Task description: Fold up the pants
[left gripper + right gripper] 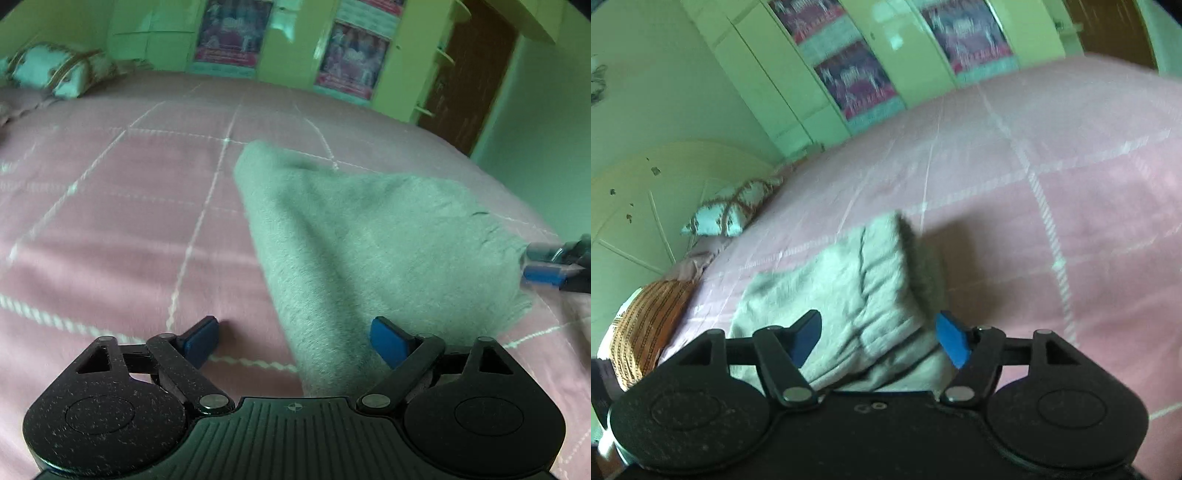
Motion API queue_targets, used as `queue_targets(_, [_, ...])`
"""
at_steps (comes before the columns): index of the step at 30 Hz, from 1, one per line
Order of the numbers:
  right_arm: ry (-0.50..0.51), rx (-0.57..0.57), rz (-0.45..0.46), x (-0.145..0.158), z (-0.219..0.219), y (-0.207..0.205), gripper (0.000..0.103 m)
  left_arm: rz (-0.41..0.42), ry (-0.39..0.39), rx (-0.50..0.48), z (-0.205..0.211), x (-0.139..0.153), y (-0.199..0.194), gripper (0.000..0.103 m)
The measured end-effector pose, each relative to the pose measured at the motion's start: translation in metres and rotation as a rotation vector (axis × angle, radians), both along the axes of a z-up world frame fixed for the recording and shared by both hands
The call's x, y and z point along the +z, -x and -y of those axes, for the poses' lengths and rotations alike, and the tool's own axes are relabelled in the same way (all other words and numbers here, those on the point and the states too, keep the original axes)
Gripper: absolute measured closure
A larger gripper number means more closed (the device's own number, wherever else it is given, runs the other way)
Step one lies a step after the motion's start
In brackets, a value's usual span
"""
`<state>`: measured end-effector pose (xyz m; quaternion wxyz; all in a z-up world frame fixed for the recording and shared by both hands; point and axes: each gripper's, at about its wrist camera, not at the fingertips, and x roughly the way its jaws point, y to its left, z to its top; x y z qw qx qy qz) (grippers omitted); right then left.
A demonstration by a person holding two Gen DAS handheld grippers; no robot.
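- Pants [369, 236], grey and fleecy, lie folded into a compact stack on the pink bedspread [110, 206], a little right of the middle of the bed and well apart from the patterned pillow [62, 70] at the far left.
- My left gripper [295, 339] stands wide, its blue pads [391, 339] clear of the cloth; only the near corner of the stack lies between the jaws, with nothing pressing on it.
- My right gripper [879, 339] stands at a middling width, and the near end of the stack lies between its jaws. I see no pad pinching the fabric, so I read it as a loose straddle, not a grip.
- From the left wrist view, the right gripper's tips sit at the right edge of the stack, just beside the cloth.
- I judge that both tools have let go because the fold is laid: the layers rest flat, one upon another.
- One top layer shows creases and a raised far edge in the right wrist view, so a smoothing press may be needed.
- Both pictures are blurred, so fine seams are hard to tell.
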<state>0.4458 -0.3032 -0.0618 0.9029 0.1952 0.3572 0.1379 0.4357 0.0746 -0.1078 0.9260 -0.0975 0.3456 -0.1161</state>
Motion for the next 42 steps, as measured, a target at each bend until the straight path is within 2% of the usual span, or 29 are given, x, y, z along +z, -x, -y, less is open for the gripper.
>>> queue_targets(1, [0.046, -0.029, -0.092, -0.006, -0.003, -0.006, 0.040, -0.015, 0.025, 0.017, -0.005, 0.003, 0.002, 0.011])
queue_targets(2, [0.003, -0.043, -0.131, -0.012, 0.002, -0.006, 0.041, -0.022, 0.024, 0.034, -0.007, 0.012, 0.004, 0.011])
queue_targets(3, [-0.057, -0.050, -0.094, -0.008, 0.010, 0.005, 0.053, 0.004, 0.005, 0.050, -0.009, 0.019, 0.014, 0.011])
queue_targets(4, [-0.067, -0.047, -0.041, -0.001, 0.016, 0.019, 0.051, 0.044, -0.012, 0.053, -0.012, 0.023, 0.025, 0.011])
queue_targets(5, [-0.056, -0.046, 0.006, 0.005, 0.021, 0.033, 0.047, 0.076, -0.028, 0.055, -0.017, 0.025, 0.038, 0.011])
queue_targets(7, [0.002, -0.072, 0.096, 0.016, 0.036, 0.073, 0.032, 0.126, -0.067, 0.073, -0.026, 0.030, 0.063, 0.009])
queue_targets(10, [0.179, -0.089, 0.185, 0.023, 0.054, 0.131, 0.020, 0.155, -0.090, 0.127, -0.041, 0.029, 0.102, 0.007])
queue_targets(12, [0.288, -0.100, 0.214, 0.020, 0.063, 0.170, 0.017, 0.153, -0.074, 0.153, -0.047, 0.031, 0.127, 0.005])
queue_targets(15, [0.347, -0.109, 0.230, 0.018, 0.072, 0.211, 0.016, 0.163, -0.092, 0.176, -0.044, 0.030, 0.157, 0.005])
queue_targets(17, [0.375, -0.140, 0.232, 0.013, 0.073, 0.229, 0.014, 0.133, -0.072, 0.191, -0.040, 0.029, 0.174, 0.005])
queue_targets(20, [0.364, -0.114, 0.210, 0.021, 0.050, 0.248, 0.016, 0.162, -0.029, 0.206, -0.024, 0.045, 0.207, 0.005])
queue_targets(22, [0.339, -0.104, 0.251, 0.031, 0.028, 0.262, 0.015, 0.187, -0.019, 0.200, -0.011, 0.056, 0.228, 0.004])
queue_targets(26, [0.300, -0.087, 0.213, 0.049, -0.009, 0.287, 0.014, 0.190, -0.052, 0.137, 0.015, 0.073, 0.265, 0.000])
queue_targets(29, [0.276, -0.051, 0.213, 0.063, -0.031, 0.309, 0.007, 0.210, -0.064, 0.122, 0.027, 0.083, 0.293, 0.000])
queue_targets(37, [0.310, 0.017, 0.314, 0.103, -0.075, 0.366, 0.006, 0.271, -0.015, 0.112, 0.042, 0.109, 0.347, 0.000])
queue_targets(42, [0.345, 0.008, 0.363, 0.128, -0.085, 0.385, 0.006, 0.342, -0.060, 0.089, 0.059, 0.127, 0.376, 0.000])
